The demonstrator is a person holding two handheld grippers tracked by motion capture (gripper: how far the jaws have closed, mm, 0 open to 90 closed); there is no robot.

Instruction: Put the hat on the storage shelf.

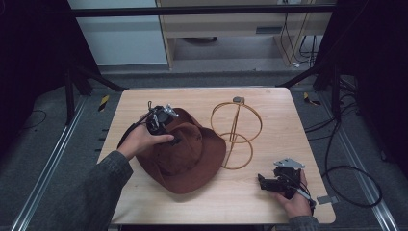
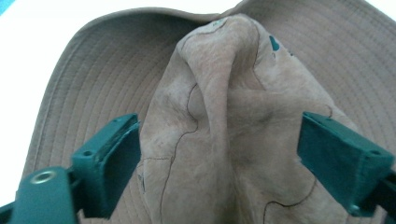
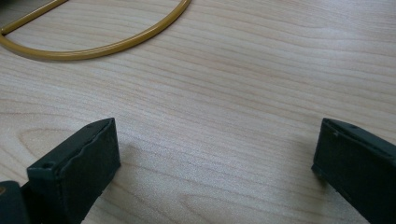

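Straddling the brown hat's [image 1: 185, 151] crown, left gripper [image 2: 219, 154] jaws spread wide.

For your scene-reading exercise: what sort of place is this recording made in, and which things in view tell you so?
Probably a lab or recording workspace, not a home. A lone wooden table stands between dark curtains, loose cables trail over grey carpet, and a person works handheld grippers, the left gripper at a brown hat.
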